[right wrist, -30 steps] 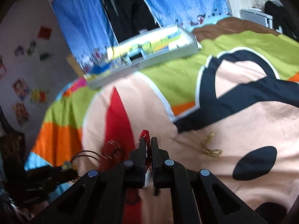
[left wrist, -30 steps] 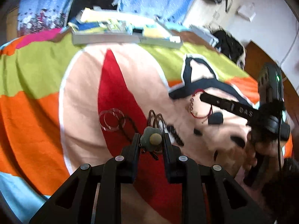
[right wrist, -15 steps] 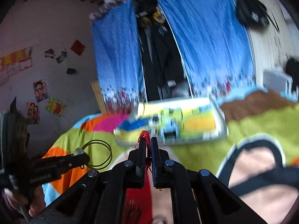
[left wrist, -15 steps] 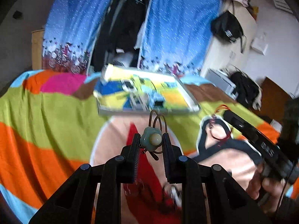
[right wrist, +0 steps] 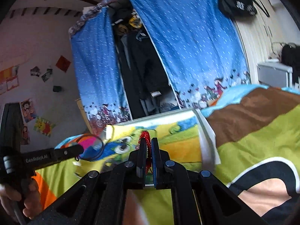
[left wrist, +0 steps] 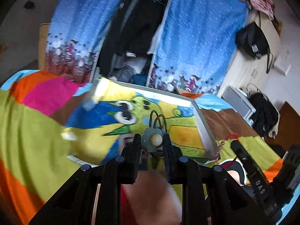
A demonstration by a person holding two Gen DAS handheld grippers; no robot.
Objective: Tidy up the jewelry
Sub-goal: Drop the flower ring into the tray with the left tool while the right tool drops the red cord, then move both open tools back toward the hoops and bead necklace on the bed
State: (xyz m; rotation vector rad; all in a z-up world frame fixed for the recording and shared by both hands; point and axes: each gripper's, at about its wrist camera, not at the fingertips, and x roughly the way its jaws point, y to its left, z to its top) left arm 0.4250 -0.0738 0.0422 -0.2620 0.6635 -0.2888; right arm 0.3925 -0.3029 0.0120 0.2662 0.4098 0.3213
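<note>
Left wrist, left tool [left wrist: 151,140] gripping flower charm [left wrist: 152,140], above tray [left wrist: 203,127] edge

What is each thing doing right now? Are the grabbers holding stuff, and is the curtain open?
Left hand-held gripper: shut on the flower charm hair tie.
Flower charm hair tie: pinched, loops sticking up.
Right hand-held gripper: shut on the red beaded bracelet.
Red beaded bracelet: clamped, top poking out.
Cartoon tray: lying on the blanket.
Blue curtains: parted, dark clothes showing.
</note>
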